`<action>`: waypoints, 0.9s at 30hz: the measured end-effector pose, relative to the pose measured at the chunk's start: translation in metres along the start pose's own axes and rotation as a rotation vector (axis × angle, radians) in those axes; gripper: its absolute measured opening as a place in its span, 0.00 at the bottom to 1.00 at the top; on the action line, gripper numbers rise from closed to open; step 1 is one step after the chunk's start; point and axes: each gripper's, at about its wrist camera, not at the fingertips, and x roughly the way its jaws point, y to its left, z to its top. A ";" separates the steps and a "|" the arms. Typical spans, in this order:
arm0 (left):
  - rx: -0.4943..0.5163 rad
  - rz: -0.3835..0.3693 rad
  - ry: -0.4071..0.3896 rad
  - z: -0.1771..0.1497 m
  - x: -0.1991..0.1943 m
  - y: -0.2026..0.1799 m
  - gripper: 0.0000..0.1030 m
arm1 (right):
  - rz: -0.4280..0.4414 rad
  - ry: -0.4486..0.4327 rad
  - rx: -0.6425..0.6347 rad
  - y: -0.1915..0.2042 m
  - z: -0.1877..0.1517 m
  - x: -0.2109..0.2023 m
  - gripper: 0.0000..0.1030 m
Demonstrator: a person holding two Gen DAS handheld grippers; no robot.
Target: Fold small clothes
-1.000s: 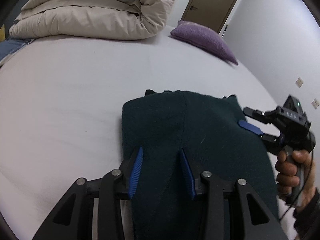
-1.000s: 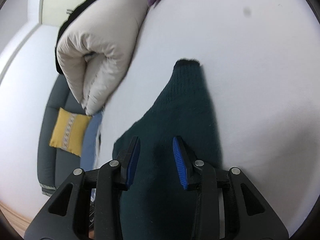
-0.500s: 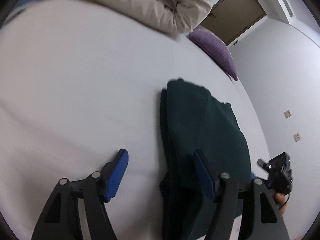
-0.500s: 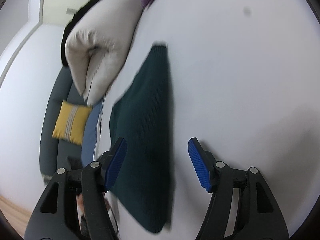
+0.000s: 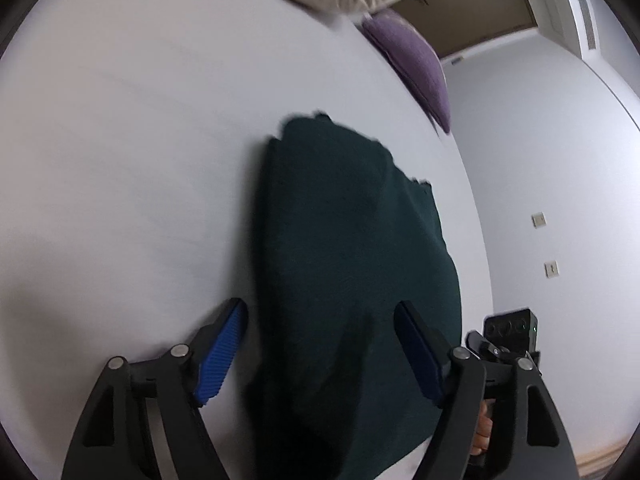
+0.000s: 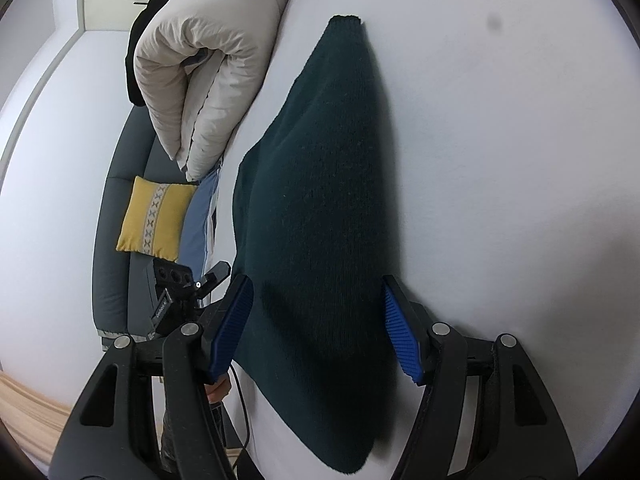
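A dark green knitted garment (image 5: 340, 248) lies folded in a long flat shape on the white bed sheet (image 5: 120, 160). My left gripper (image 5: 320, 314) hovers over its near end with the jaws opening wide. The blue pads (image 5: 218, 354) stand apart from the cloth and grip nothing. In the right wrist view the same garment (image 6: 320, 200) runs away from my right gripper (image 6: 316, 286). That gripper is open, its pads (image 6: 400, 338) straddling the near end without pressing it. A hand holds each gripper at the bed's edge.
A rolled beige duvet (image 6: 208, 72) lies at the far side of the bed, with a purple pillow (image 5: 416, 68) beside it. A grey sofa (image 6: 116, 240) with a yellow cushion (image 6: 154, 220) stands past the bed. Bare sheet (image 6: 500, 160) spreads around the garment.
Both grippers had their pads close together on the garment; now both stand wide and hold nothing. The garment lies flat, and both cameras have drawn back and swung round.
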 end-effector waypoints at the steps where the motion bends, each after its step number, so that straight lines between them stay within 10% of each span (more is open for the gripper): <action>1: 0.006 0.011 0.009 0.001 0.004 -0.003 0.73 | -0.006 0.004 -0.004 0.001 -0.001 0.002 0.62; 10: -0.010 0.020 0.037 -0.001 0.018 -0.008 0.29 | -0.115 0.020 -0.065 0.013 -0.011 0.015 0.44; 27: 0.227 0.077 0.010 -0.156 -0.054 -0.092 0.26 | -0.171 -0.032 -0.260 0.079 -0.163 -0.108 0.37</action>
